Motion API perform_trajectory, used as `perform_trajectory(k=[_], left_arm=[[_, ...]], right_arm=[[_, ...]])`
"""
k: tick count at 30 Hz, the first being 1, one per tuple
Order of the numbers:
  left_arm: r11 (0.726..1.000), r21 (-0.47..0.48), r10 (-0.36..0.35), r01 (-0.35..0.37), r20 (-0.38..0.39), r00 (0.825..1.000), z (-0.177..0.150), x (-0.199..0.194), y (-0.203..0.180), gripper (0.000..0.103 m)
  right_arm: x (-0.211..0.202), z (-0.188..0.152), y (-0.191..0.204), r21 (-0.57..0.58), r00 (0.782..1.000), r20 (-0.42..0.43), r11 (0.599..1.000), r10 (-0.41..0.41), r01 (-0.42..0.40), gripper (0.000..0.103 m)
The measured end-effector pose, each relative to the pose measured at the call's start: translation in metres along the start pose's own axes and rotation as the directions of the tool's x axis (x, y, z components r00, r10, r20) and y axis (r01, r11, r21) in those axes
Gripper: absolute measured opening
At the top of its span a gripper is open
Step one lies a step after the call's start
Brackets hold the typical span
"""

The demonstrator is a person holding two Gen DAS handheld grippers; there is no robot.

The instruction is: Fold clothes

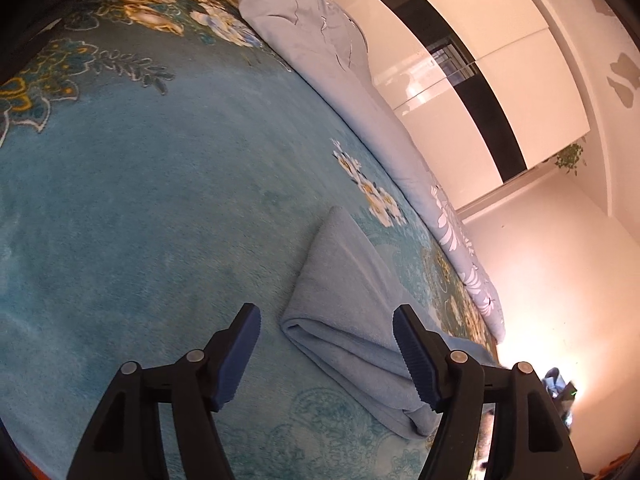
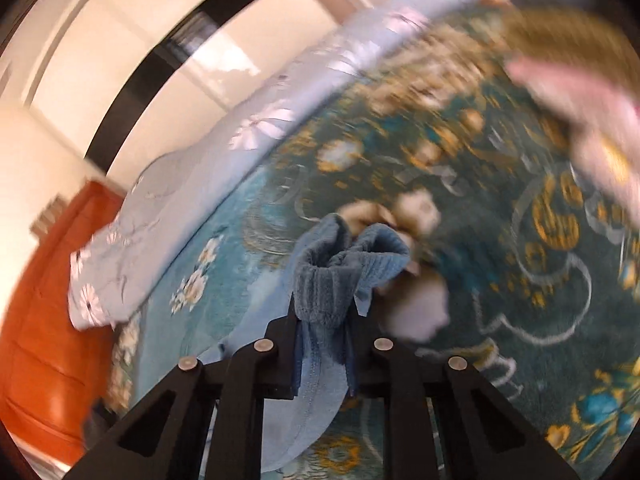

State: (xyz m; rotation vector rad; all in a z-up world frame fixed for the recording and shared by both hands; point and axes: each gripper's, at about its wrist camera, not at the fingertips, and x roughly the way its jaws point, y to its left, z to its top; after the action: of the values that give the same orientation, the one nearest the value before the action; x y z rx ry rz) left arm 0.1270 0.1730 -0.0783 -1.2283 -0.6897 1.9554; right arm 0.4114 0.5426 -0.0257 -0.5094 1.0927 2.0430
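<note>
A light blue towel (image 1: 344, 300) lies partly folded on the teal floral bedspread (image 1: 160, 200) in the left wrist view. My left gripper (image 1: 326, 322) is open and hovers just above the towel's near folded edge, one finger on each side. In the blurred right wrist view my right gripper (image 2: 324, 312) is shut on a bunched edge of the blue towel (image 2: 344, 264), held up above the bedspread (image 2: 500, 280). The towel hangs down between the fingers.
A pale blue duvet with white flowers (image 1: 312, 40) lies along the far side of the bed; it also shows in the right wrist view (image 2: 192, 184). White glossy wardrobe doors (image 1: 460, 60) stand beyond. An orange wooden headboard (image 2: 44, 300) and a blurred pink garment (image 2: 580, 96) are nearby.
</note>
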Motion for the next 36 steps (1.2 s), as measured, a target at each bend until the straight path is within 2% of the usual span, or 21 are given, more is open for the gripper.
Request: perform_trajectory(k=[2, 3, 6, 8, 12, 16, 20, 23, 25, 26, 27, 29, 32, 36], left_arm=[[1.000, -0.019, -0.013, 0.013, 0.004, 1.000, 0.003, -0.001, 0.005, 0.073], [0.999, -0.028, -0.019, 0.020, 0.007, 1.000, 0.005, -0.002, 0.008, 0.073], [0.998, -0.048, -0.028, 0.028, 0.011, 1.000, 0.011, -0.005, 0.017, 0.074], [0.998, -0.060, -0.028, 0.029, 0.016, 0.999, 0.013, -0.008, 0.023, 0.074], [0.996, -0.082, -0.023, 0.026, 0.037, 0.999, 0.020, -0.016, 0.035, 0.075], [0.995, -0.103, -0.006, 0.011, 0.049, 0.999, 0.026, -0.025, 0.050, 0.075], [0.994, -0.109, 0.009, -0.003, 0.054, 0.999, 0.028, -0.031, 0.061, 0.075], [0.992, -0.126, 0.002, 0.004, 0.049, 0.999, 0.028, -0.032, 0.066, 0.075], [0.993, -0.120, -0.006, 0.011, 0.039, 0.999, 0.029, -0.031, 0.064, 0.075], [0.993, -0.115, -0.009, 0.013, 0.034, 0.999, 0.029, -0.030, 0.062, 0.075], [0.994, -0.108, -0.013, 0.016, 0.029, 0.999, 0.028, -0.029, 0.060, 0.075], [0.995, -0.096, -0.023, 0.025, 0.019, 1.000, 0.027, -0.028, 0.054, 0.075], [0.996, -0.078, -0.046, 0.046, 0.008, 0.999, 0.026, -0.025, 0.046, 0.075], [0.994, -0.037, -0.099, 0.098, -0.040, 0.994, 0.024, -0.010, 0.024, 0.077]], right_arm=[[-0.013, -0.003, 0.047, -0.157, 0.999, 0.032, 0.988, -0.003, 0.008, 0.017], [-0.019, -0.006, 0.075, -0.248, 0.999, 0.049, 0.969, 0.000, 0.012, 0.017], [-0.022, -0.033, 0.150, -0.464, 0.998, 0.062, 0.886, 0.026, 0.006, 0.018], [-0.007, -0.050, 0.192, -0.542, 0.998, 0.042, 0.840, 0.054, -0.023, 0.018], [0.019, -0.099, 0.250, -0.650, 0.997, -0.012, 0.758, 0.070, -0.061, 0.018], [0.054, -0.159, 0.277, -0.724, 0.990, -0.128, 0.677, 0.056, -0.132, 0.018], [0.087, -0.206, 0.281, -0.800, 0.979, -0.201, 0.582, -0.036, -0.143, 0.018], [0.093, -0.215, 0.277, -0.816, 0.976, -0.209, 0.560, -0.063, -0.139, 0.020], [0.090, -0.218, 0.279, -0.831, 0.973, -0.218, 0.536, -0.071, -0.147, 0.024], [0.087, -0.220, 0.281, -0.841, 0.973, -0.224, 0.516, -0.058, -0.163, 0.033], [0.083, -0.223, 0.283, -0.838, 0.966, -0.257, 0.504, -0.030, -0.207, 0.045], [0.071, -0.223, 0.279, -0.818, 0.938, -0.346, 0.479, 0.032, -0.318, 0.053], [0.051, -0.212, 0.264, -0.821, 0.950, -0.308, 0.491, 0.049, -0.292, 0.053], [0.038, -0.172, 0.224, -0.725, 0.961, -0.274, 0.648, 0.037, -0.232, 0.053]])
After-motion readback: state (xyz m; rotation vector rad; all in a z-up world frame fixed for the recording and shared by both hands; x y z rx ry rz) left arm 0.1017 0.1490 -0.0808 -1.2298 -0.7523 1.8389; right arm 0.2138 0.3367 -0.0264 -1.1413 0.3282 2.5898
